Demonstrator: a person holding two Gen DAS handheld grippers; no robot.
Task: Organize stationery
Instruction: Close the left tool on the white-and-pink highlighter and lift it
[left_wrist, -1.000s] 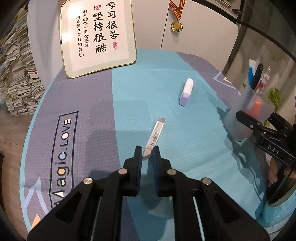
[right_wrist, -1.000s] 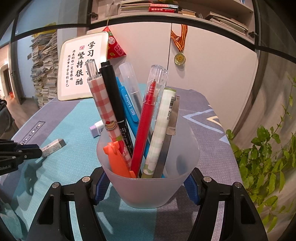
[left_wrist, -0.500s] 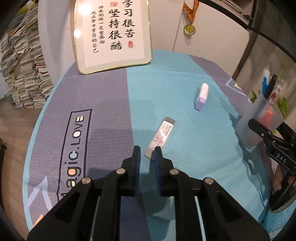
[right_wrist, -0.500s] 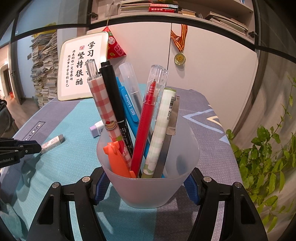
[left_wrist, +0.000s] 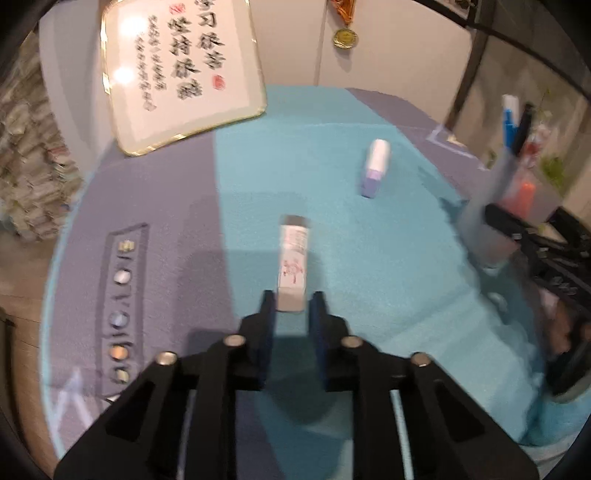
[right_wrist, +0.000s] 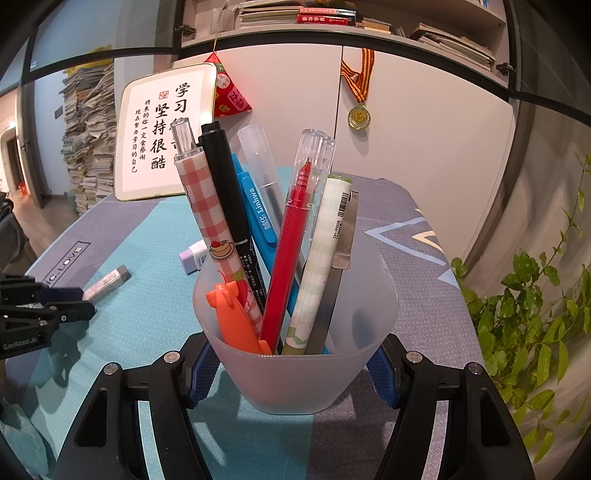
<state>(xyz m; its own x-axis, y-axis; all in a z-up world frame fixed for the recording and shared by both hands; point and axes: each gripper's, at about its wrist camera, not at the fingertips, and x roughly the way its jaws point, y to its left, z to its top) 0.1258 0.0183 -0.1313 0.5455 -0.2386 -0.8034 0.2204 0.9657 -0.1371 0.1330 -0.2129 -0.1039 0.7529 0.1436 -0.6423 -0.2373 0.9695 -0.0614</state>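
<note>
Pick-up step judged in hand: white eraser (left_wrist: 293, 267), mid-frame on the teal cloth (left_wrist: 369, 258), is lined up w/ left gripper (left_wrist: 292, 308), jaws spread & not yet pinching; closing needed next, while pen cup (right_wrist: 295, 354) is clamped by right gripper (right_wrist: 295, 365), lower centre.

White cabinets (right_wrist: 424, 147), paper stacks (right_wrist: 88, 136)

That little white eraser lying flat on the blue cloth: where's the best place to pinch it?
Probably across the narrow width of the white rectangular eraser, at its near end. It lies lengthwise toward the left tongs, whose open fingers already flank that end.
</note>
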